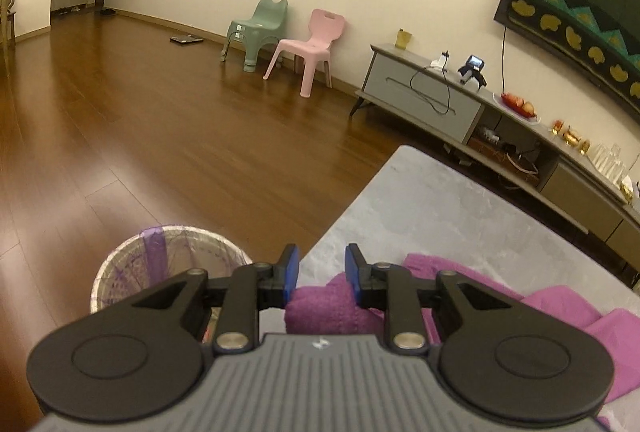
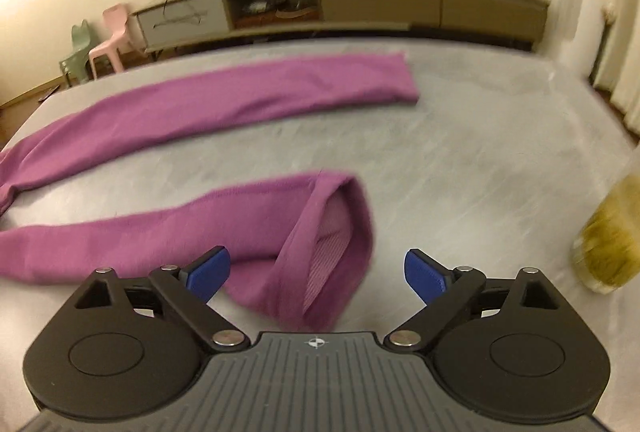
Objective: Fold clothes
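On the grey table (image 2: 480,136), the left gripper (image 1: 322,264) is pinching soft, limp purple trousers (image 2: 168,232); the right gripper (image 2: 318,268) is gaping wide over a cuff, the likeliest hold.

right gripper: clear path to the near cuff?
Probably yes. The right gripper has its jaws wide open, empty, and the cuff lies on the table just ahead between them, nothing in the way.
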